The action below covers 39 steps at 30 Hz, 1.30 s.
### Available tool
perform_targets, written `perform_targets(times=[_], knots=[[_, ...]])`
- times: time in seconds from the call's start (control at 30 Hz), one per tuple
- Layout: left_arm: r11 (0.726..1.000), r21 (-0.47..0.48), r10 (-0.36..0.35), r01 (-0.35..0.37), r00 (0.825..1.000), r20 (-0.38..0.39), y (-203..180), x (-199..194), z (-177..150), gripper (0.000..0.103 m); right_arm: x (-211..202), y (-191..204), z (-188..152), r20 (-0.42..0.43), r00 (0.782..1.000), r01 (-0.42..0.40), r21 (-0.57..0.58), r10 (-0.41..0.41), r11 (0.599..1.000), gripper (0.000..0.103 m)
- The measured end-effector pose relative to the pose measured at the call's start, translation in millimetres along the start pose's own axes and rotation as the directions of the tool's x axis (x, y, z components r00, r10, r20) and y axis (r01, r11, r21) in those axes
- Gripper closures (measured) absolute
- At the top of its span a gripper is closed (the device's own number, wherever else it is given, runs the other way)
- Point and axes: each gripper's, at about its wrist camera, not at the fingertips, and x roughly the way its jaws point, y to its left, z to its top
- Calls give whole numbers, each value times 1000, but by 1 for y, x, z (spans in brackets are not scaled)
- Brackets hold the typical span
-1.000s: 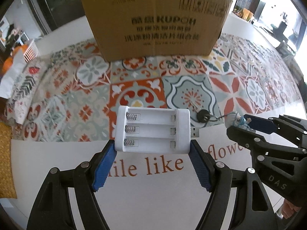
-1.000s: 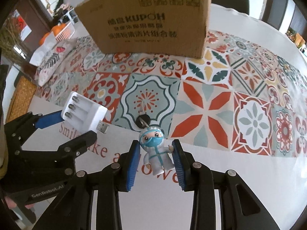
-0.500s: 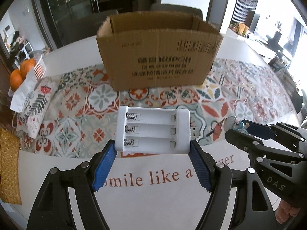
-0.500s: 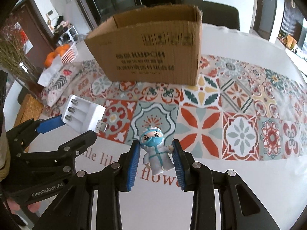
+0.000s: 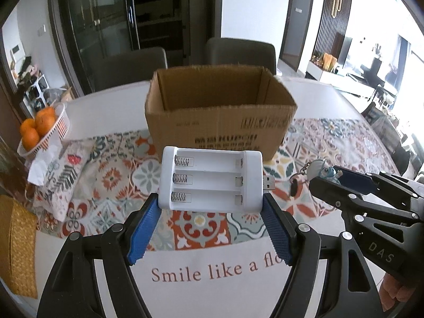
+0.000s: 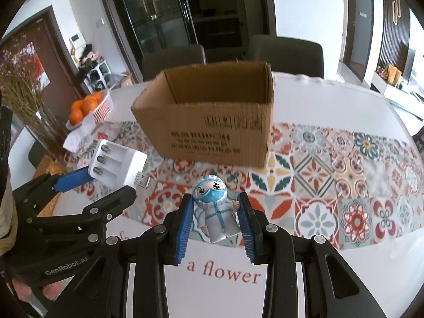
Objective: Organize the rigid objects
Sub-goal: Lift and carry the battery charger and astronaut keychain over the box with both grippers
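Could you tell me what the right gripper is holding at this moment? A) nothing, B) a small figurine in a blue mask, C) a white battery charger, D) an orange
B: the right gripper is shut on the masked figurine, while the white battery charger sits in the left gripper.

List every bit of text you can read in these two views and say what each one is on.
"Smile like a flo": table runner, cut off by the gripper.
"a flower": the same runner, right wrist view.
"DAS": right gripper arm.
"GenRobot.AI": left gripper arm.
"KUPOH": cardboard box, blurred but legible.
Other box print, barcode and symbols: too blurred to read.
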Motion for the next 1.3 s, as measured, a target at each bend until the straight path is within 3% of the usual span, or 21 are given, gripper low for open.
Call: perform_targets(times=[0.63, 1.3], knots=[[1000, 0, 15, -15, 993, 116, 10, -20, 65, 28, -24, 8, 61, 135, 991, -5, -9, 6, 1000, 68], [1000, -7, 10, -9, 993, 114, 24, 5, 120, 28, -11, 5, 120, 168, 986, -1, -16, 4, 1000, 68]])
